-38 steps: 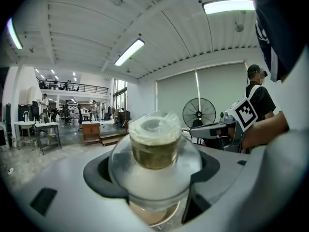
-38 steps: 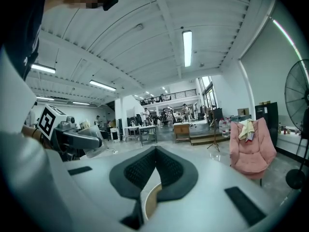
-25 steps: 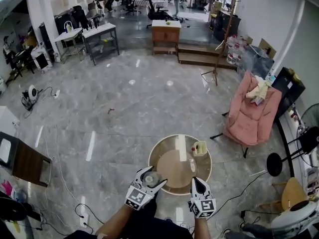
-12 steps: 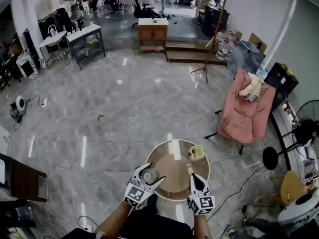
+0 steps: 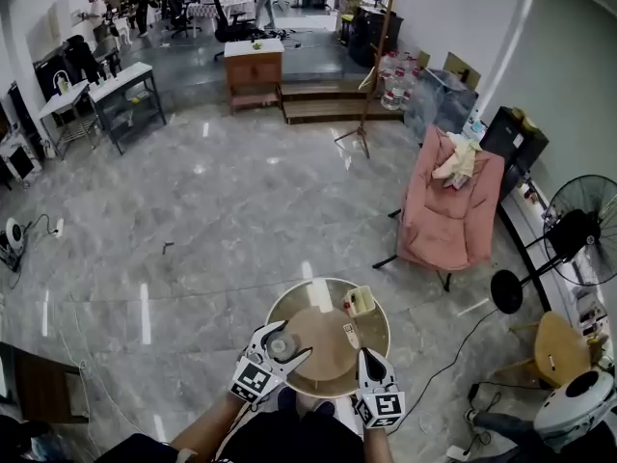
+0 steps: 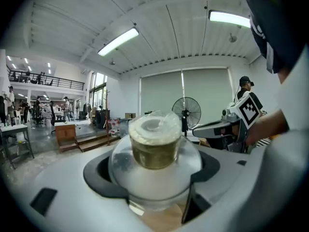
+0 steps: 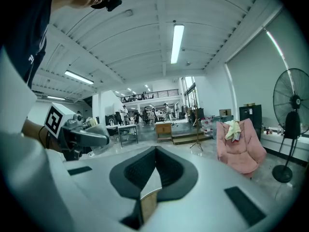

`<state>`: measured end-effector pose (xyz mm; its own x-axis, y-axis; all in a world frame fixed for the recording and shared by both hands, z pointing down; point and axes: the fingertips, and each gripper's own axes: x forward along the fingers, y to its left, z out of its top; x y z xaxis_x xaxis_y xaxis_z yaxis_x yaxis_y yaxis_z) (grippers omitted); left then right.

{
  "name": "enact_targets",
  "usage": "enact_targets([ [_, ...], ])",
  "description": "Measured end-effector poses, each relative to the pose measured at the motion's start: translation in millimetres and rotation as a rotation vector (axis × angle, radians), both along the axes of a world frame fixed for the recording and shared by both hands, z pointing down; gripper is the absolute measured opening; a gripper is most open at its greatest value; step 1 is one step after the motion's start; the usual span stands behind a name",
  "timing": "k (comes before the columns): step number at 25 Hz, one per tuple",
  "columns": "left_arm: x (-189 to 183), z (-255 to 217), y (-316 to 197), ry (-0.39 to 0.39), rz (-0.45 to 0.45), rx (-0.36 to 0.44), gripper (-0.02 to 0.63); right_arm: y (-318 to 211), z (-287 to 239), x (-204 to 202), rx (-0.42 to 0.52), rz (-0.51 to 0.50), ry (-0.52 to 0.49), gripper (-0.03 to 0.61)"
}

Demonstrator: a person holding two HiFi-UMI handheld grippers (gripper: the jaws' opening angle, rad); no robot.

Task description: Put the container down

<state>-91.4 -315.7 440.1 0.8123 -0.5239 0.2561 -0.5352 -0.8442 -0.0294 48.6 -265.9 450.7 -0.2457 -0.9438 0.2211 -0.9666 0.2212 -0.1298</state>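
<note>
since a second ago the head view has swung right: the pink armchair [image 5: 445, 210] now sits nearer the middle and a standing fan [image 5: 576, 231] has come fully into view at the right edge. the two grippers have kept their places at the near edge of the round wooden table [image 5: 333, 288]. the left gripper [image 5: 280, 348] is clamped on the container [image 5: 282, 340], a clear, rounded vessel with a pale top and a brownish band beneath it. the left gripper view shows both jaws pressed against its sides, with table wood below. the container is over the table's near left part; whether it touches the top cannot be told. the right gripper [image 5: 367, 354] hovers at the near right edge, its jaws drawn together on nothing. a small cream box [image 5: 360, 301] stands on the far right of the table.
</note>
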Motion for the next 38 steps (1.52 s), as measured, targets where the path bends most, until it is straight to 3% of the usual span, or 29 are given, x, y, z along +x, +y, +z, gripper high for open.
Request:
enact_targets([
  [8,27,0,4,0.02,0.005,-0.006,0.339,-2,-1,16,-0.008,-0.029,0.002,0.028],
  [20,34,43,2,-0.031,-0.026,-0.014,0.34,6,30,16,-0.042,-0.07,-0.009,0.028],
  [27,42,83,-18,-0.046,-0.045,-0.021,0.341,-2,75,19,-0.088,-0.082,0.021,0.028],
  [35,52,145,-34,-0.08,-0.043,-0.047,0.341,-3,121,11,-0.079,-0.13,0.025,0.028],
  [38,56,169,-42,-0.061,-0.054,-0.012,0.341,-12,137,10,-0.104,-0.127,0.048,0.026],
])
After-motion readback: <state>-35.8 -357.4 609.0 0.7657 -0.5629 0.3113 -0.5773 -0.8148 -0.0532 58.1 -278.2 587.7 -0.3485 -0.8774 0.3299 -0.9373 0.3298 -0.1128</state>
